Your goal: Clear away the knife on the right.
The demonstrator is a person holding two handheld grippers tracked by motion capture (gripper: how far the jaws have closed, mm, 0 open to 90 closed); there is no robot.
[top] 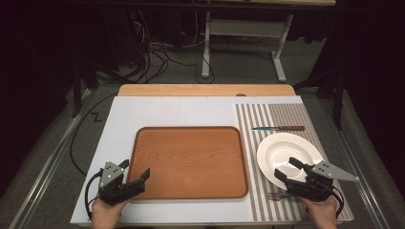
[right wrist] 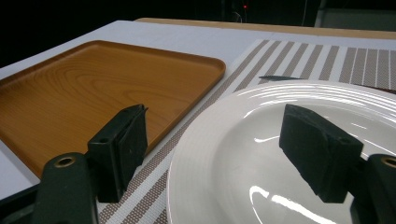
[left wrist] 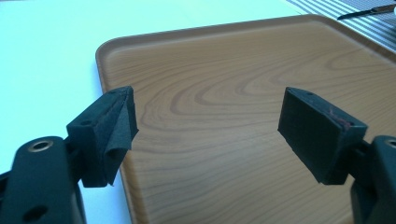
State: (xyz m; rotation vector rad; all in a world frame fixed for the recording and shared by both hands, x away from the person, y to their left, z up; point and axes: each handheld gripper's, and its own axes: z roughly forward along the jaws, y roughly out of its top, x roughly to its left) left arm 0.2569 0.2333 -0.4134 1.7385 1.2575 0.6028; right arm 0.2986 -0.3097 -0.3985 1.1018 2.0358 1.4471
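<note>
Nothing moved yet: you are hovering right gripper, jaws wide, over plate rim; left gripper, jaws wide, empty, at bare tray corner.

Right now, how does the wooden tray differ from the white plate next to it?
The tray is brown wood-grain and rectangular with rounded corners; the plate is glossy white and round. The tray is the larger and lies on the plain white board, while the plate sits on the striped mat. The left gripper hovers at the tray's near left corner, the right gripper over the plate's near rim. Both are empty.
</note>
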